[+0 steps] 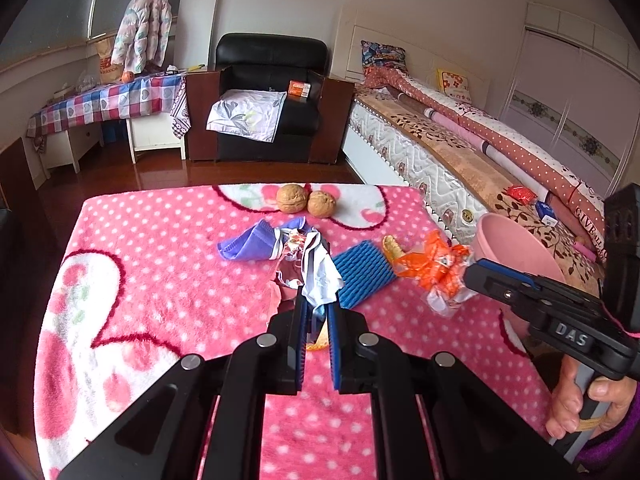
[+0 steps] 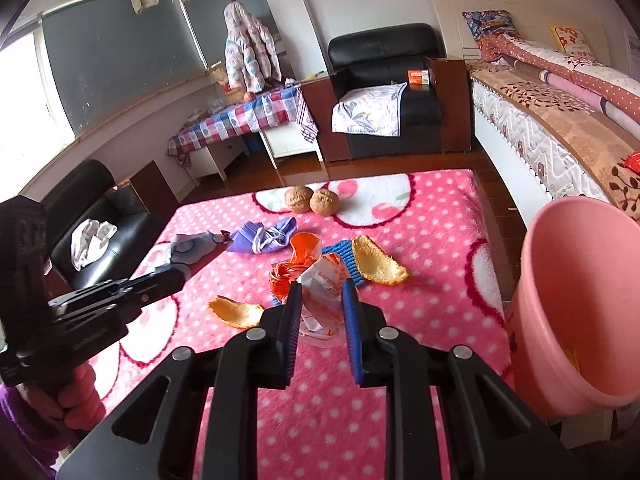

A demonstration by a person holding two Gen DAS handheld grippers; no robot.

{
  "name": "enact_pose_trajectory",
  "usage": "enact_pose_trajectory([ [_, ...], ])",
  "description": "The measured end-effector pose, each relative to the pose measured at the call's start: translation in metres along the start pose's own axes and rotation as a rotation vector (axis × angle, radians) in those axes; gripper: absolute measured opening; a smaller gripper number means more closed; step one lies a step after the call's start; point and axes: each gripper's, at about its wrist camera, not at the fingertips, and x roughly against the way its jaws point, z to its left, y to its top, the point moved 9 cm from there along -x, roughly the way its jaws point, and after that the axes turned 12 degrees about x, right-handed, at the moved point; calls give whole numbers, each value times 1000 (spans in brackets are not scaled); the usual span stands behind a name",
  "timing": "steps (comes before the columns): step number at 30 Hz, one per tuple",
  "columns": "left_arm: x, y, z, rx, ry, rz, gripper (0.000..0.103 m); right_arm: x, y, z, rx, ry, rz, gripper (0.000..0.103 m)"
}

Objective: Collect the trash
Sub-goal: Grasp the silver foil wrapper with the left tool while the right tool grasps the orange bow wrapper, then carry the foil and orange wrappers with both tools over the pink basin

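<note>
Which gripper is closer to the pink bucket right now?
Right. The right gripper, shut on an orange-and-white wrapper, sits just beside the pink bucket. The left gripper, holding a blue-and-white wrapper, is further from it across the blanket.

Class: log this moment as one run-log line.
left hand-held gripper: shut on pale wrapper | right hand-held gripper: shut on orange wrapper | pink bin: right

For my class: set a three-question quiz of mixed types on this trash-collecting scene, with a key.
1. True or false: the right gripper grips an orange-and-white wrapper.
2. How many walnuts lie on the pink blanket?
3. The pink bin stands: A) beside the blanket B) on the armchair.

Key: 1 true. 2 two. 3 A.
</note>
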Motion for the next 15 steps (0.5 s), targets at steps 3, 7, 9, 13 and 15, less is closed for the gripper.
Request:
enact_pose_trajectory([
  [3, 1, 1, -7, -6, -4, -3, 8, 10, 1, -5, -12, -1, -19, 21],
  [7, 3, 4, -21, -26, -10, -13, 8, 22, 2, -15, -33, -13, -42, 21],
  [9, 4, 6, -28, -33, -17, -18, 8, 27, 2, -21, -44, -21, -52, 21],
  [13, 7, 10, -45, -45, -36, -32, 8, 37, 2, -32, -60, -45, -74, 21],
  [15, 9, 12, -52, -52, -43, -36, 8, 45, 3, -40, -69, -65, -88, 21],
])
